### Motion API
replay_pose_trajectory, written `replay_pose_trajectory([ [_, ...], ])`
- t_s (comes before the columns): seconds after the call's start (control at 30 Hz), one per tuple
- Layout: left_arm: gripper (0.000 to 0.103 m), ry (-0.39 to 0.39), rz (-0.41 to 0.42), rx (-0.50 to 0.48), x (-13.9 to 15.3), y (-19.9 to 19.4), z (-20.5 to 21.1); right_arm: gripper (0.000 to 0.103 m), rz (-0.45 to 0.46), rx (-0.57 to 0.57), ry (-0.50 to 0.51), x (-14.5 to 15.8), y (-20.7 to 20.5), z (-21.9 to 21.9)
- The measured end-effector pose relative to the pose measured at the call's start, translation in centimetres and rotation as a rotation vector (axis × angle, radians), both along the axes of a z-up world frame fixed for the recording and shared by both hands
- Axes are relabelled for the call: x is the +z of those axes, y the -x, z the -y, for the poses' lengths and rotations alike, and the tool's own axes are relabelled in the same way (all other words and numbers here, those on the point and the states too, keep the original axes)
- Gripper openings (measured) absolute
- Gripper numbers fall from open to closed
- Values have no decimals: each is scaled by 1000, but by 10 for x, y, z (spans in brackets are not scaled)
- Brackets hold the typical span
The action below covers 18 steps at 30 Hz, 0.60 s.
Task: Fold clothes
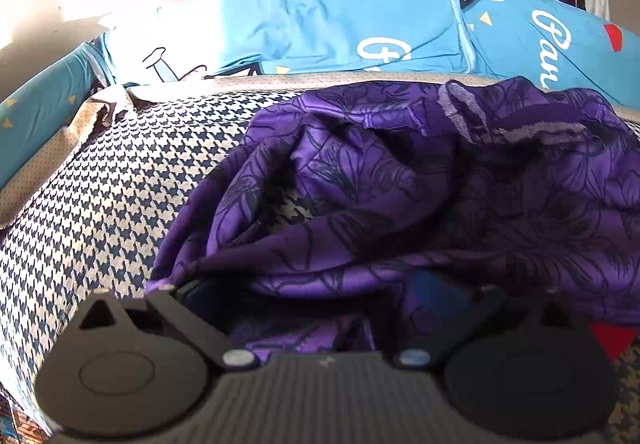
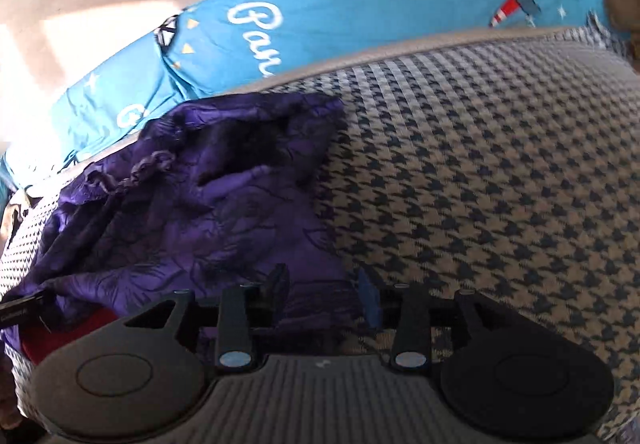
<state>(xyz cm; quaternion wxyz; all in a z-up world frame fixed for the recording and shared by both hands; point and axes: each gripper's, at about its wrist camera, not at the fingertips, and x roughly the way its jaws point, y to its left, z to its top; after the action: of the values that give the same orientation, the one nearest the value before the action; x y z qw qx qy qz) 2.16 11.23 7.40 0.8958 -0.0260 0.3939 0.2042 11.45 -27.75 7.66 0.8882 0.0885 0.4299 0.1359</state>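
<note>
Left wrist view: the purple garment lay crumpled in a heap on the houndstooth cover, with blue bedding behind it. Cloth draped over the front of the left gripper and hid its fingers; whether the jaws stood apart or clamped on fabric could not be told. A red item showed at the lower right edge, partly under the cloth.

Right wrist view: the garment sat to the left, bunched, its near edge reaching between the fingers of the right gripper. The jaws stood apart, with a clear gap either side of the cloth; nothing was pinched. The cover to the right was bare.

Risks, as judged: the heap shows no clear hem or corner, so a closing grip may catch several layers and fold the garment skewed. With the right jaws loose on the cloth, any lift would let the edge slip out. The red item could be dragged along if the cloth is pulled.
</note>
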Motion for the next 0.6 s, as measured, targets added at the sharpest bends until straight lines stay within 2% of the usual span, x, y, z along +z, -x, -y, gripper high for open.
replay_pose_trajectory([
  [0.13,102,-18,-15,31,-3,-2,-5,45,-65,-25,-47,-12,-14,1],
  [0.3,102,-50,-13,67,-3,0,-11,45,-131,-78,-81,-24,-26,-1],
  [0.5,102,-105,-9,98,-2,0,-13,45,-113,-107,-42,-22,-24,-1],
  [0.6,102,-129,-9,137,-1,-1,-18,49,-98,-93,0,-21,-22,-3],
])
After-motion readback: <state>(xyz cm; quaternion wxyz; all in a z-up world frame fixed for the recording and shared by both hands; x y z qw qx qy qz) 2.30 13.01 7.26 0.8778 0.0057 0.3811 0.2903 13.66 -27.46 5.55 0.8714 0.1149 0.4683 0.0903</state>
